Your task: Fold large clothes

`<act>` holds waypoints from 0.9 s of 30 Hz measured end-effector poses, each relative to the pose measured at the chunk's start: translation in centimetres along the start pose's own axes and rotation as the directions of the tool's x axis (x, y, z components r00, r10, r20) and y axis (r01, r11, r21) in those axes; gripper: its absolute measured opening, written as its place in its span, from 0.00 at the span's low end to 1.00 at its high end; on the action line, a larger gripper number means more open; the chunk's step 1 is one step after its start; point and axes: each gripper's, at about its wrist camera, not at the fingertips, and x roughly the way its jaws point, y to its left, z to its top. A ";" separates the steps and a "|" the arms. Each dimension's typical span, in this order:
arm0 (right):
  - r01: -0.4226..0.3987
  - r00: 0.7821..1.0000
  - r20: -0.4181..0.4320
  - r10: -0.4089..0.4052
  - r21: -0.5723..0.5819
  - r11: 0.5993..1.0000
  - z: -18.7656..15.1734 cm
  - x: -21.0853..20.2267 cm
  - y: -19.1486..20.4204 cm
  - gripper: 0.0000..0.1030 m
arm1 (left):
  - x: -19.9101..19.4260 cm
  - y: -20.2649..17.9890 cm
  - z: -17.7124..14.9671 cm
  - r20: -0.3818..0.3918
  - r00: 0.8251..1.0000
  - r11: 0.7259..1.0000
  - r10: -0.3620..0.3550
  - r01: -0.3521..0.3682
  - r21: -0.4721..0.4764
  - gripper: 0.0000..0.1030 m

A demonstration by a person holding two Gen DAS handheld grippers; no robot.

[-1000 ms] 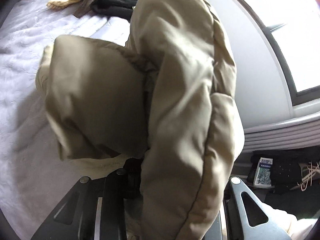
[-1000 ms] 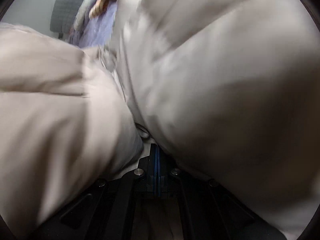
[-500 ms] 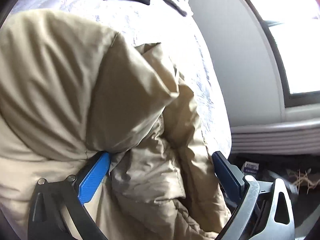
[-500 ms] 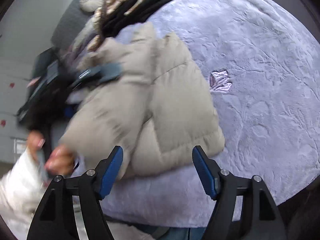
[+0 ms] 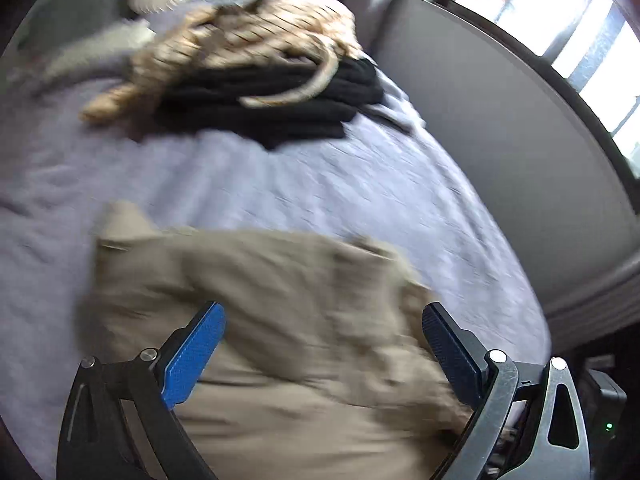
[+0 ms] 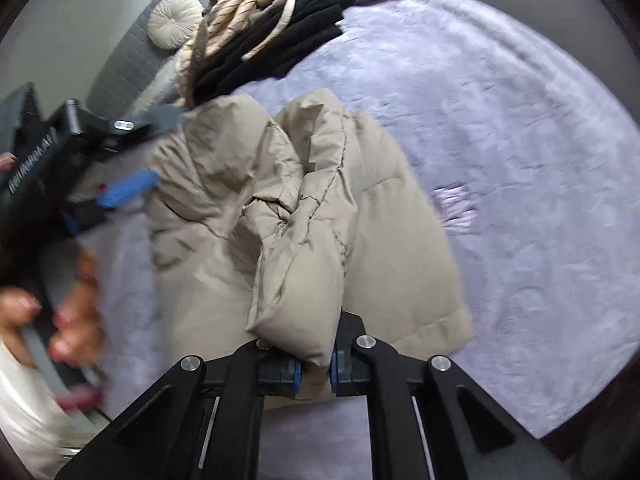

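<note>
A beige puffer jacket [image 6: 224, 208] lies bunched on the lilac bed cover [image 6: 520, 160]. One sleeve [image 6: 304, 280] is folded over its middle, pointing toward the right wrist camera. My right gripper [image 6: 315, 372] is closing on the cuff end of that sleeve, and the pads pinch the fabric. My left gripper [image 5: 320, 312] hangs wide open just above the jacket [image 5: 280, 272] with nothing held. In the right wrist view its blue fingers [image 6: 132, 188] sit at the jacket's left edge, with a person's hand [image 6: 76, 308] on its handle.
A heap of black clothes [image 5: 280, 108] and a beige striped garment [image 5: 248, 40] lies at the far end of the bed. A round cream cushion [image 6: 176, 20] leans on the grey quilted headboard. A grey wall [image 5: 500, 120] and window run along the bed's right side.
The left gripper let go of the jacket, opened wide and drew back above it. The jacket dropped onto the bed. The right gripper opened, then closed on the sleeve's cuff.
</note>
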 end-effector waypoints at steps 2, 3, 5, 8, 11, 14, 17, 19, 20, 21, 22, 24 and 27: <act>0.013 0.999 -0.036 -0.012 0.043 0.999 -0.1 0.7 -1.6 0.09 | 0.8 3.7 0.9 -0.013 0.993 0.993 0.116 -0.117 -0.003 0.97; 0.015 0.999 -0.053 -0.012 0.072 0.997 -0.5 1.1 -2.5 0.09 | 1.4 5.1 0.4 -0.021 0.989 0.989 0.150 -0.150 -0.005 0.97; 0.022 0.998 -0.066 -0.015 0.110 0.994 -1.2 1.5 -3.6 0.09 | 3.1 8.7 -1.4 -0.060 0.980 0.981 0.189 -0.191 -0.025 0.97; 0.026 0.998 -0.067 -0.017 0.126 0.992 -1.4 1.7 -3.9 0.09 | 6.1 8.0 -1.9 -0.089 0.975 0.978 0.206 -0.208 -0.018 0.97; 0.046 0.997 -0.064 -0.037 0.146 0.988 -2.3 1.5 -5.0 0.09 | 9.5 5.1 -2.2 -0.093 0.965 0.969 0.246 -0.243 0.044 0.97; 0.073 0.996 -0.069 -0.062 0.172 0.982 -2.7 2.1 -6.8 0.12 | 11.4 2.7 -1.9 -0.101 0.965 0.968 0.244 -0.236 0.082 0.97; 0.048 0.994 -0.110 -0.022 0.246 0.968 -2.7 1.5 -9.2 0.21 | 12.1 0.8 -2.4 -0.112 0.958 0.960 0.265 -0.250 0.127 0.97; 0.039 0.998 -0.057 -0.024 0.289 0.956 -2.3 -1.4 -10.6 0.27 | 12.4 1.2 -2.4 -0.113 0.955 0.957 0.276 -0.262 0.128 0.97; 0.030 0.999 -0.022 -0.025 0.286 0.958 -2.1 -2.6 -10.9 0.28 | 12.9 1.3 -2.3 -0.114 0.955 0.958 0.272 -0.259 0.121 0.97; 0.006 0.999 0.030 -0.015 0.268 0.964 -1.8 -4.3 -11.1 0.28 | 13.1 1.6 -2.4 -0.115 0.956 0.960 0.268 -0.256 0.113 0.97; -0.016 0.998 0.066 -0.001 0.248 0.969 -1.3 -5.4 -11.0 0.28 | 13.0 1.8 -2.4 -0.117 0.957 0.961 0.265 -0.253 0.109 0.97; -0.099 0.991 0.103 0.081 0.187 0.977 0.6 -6.6 -10.3 0.34 | 13.0 1.9 -2.5 -0.119 0.957 0.962 0.264 -0.252 0.107 0.97; -0.182 0.980 0.103 0.173 0.090 0.979 4.2 -5.6 -7.9 0.36 | 13.0 1.9 -2.5 -0.119 0.955 0.959 0.272 -0.259 0.113 0.97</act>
